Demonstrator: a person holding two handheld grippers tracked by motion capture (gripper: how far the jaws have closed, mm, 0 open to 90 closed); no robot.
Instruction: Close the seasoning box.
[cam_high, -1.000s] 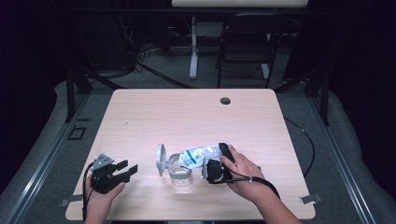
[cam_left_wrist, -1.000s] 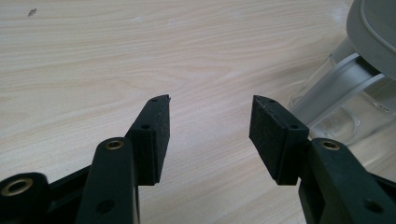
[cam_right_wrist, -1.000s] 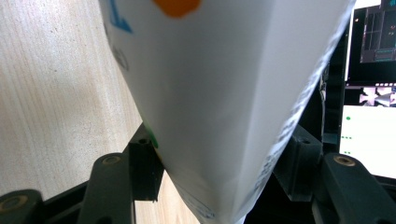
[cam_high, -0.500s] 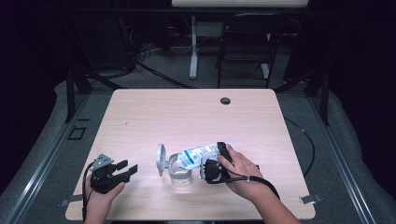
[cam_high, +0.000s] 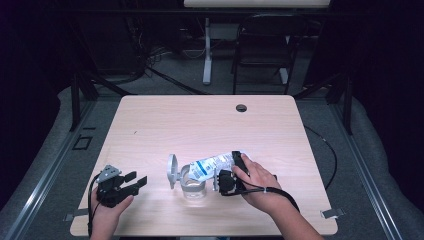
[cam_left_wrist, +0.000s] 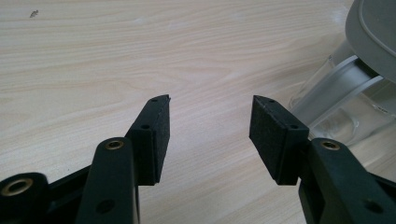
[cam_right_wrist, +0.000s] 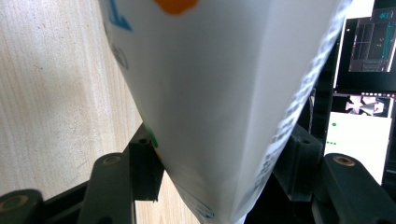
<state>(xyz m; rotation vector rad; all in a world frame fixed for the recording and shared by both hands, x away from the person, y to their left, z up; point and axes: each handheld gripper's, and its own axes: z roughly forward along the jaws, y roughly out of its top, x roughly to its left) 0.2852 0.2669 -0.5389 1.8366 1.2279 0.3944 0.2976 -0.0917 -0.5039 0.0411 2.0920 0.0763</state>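
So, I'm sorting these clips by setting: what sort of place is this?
Probably a lab or recording studio, not a home: a bare wooden table ringed by dark curtains, cables across the floor, and computer monitors behind.

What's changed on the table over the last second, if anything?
Hardly anything. The right hand-held gripper is shut on the white pouch, tipped over the clear jar as it was a second ago; the pouch's angle looks the same. The left hand-held gripper stays open near the table's front left, holding nothing. The jar and its raised lid have not moved.
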